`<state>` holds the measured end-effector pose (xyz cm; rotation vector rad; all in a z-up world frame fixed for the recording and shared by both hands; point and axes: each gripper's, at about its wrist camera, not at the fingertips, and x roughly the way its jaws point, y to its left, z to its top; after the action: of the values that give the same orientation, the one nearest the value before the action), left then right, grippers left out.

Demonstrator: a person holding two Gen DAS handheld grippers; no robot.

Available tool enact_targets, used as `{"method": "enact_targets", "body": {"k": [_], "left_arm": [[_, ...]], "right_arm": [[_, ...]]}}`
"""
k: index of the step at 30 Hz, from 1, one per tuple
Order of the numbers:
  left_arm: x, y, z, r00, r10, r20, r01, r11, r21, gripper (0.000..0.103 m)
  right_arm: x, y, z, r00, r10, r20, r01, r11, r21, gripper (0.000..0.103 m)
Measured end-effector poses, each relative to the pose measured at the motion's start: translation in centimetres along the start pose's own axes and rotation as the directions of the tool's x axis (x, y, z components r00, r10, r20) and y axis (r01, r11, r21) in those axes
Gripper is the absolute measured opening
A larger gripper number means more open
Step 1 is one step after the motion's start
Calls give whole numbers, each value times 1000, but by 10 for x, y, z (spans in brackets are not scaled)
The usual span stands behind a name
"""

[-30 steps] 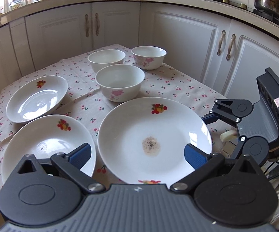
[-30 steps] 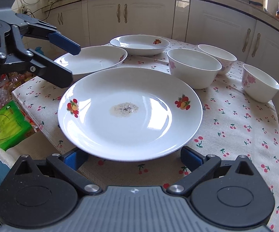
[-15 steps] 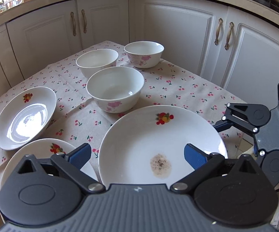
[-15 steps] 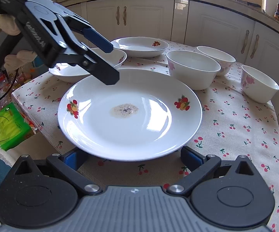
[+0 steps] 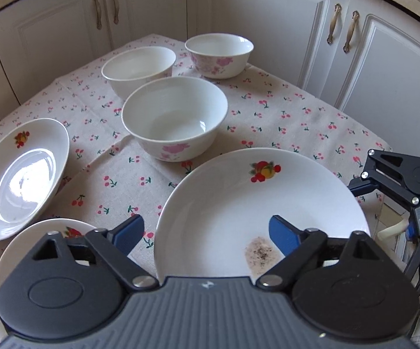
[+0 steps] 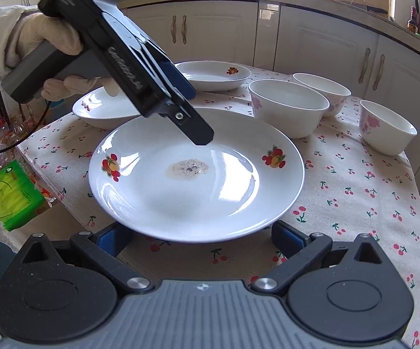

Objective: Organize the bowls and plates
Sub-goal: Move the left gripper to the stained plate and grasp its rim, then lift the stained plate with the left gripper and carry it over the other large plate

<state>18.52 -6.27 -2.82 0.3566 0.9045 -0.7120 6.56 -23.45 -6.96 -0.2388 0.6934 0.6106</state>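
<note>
A large white plate (image 5: 253, 197) (image 6: 195, 192) with a fruit print and a brown stain lies near the table's edge. My left gripper (image 5: 205, 231) (image 6: 194, 113) hangs over its left rim with the jaws closing. One blue pad is outside the rim and the other above the plate's inside, neither touching it. My right gripper (image 6: 201, 237) (image 5: 399, 180) stands open at the plate's near edge, its fingertips hidden under the rim. Two smaller deep plates (image 5: 21, 174) (image 5: 15, 256) lie to the left. Three white bowls (image 5: 175, 119) (image 5: 138, 67) (image 5: 218, 55) with pink flowers stand behind.
The cherry-print tablecloth (image 5: 282, 110) covers a small table hemmed in by white cabinets (image 5: 268, 14). A gloved hand (image 6: 50, 40) holds the left gripper. A green packet (image 6: 9, 197) lies below the table's left edge.
My left gripper has come forward and lower over the large plate's left rim, and its jaws have narrowed. The right gripper and all the dishes have stayed put.
</note>
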Motion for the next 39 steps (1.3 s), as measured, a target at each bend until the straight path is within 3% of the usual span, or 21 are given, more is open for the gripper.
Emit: {"method": "enact_targets", "body": {"k": [2, 7, 19, 39], "left_arm": [[4, 3, 2, 1000, -12, -18, 12, 1000, 0, 82], [12, 8, 7, 997, -42, -65, 42, 999, -2, 77], [24, 11, 17, 976, -100, -192, 110, 993, 40, 77], [21, 9, 18, 977, -105, -184, 120, 990, 69, 77]], "right_arm": [[0, 0, 1, 1000, -1, -2, 1, 1000, -2, 103], [1, 1, 1, 1000, 0, -1, 0, 1000, -3, 103], [2, 0, 2, 1000, 4, -3, -4, 1000, -9, 103], [1, -3, 9, 1000, 15, -16, -15, 1000, 5, 103]]}}
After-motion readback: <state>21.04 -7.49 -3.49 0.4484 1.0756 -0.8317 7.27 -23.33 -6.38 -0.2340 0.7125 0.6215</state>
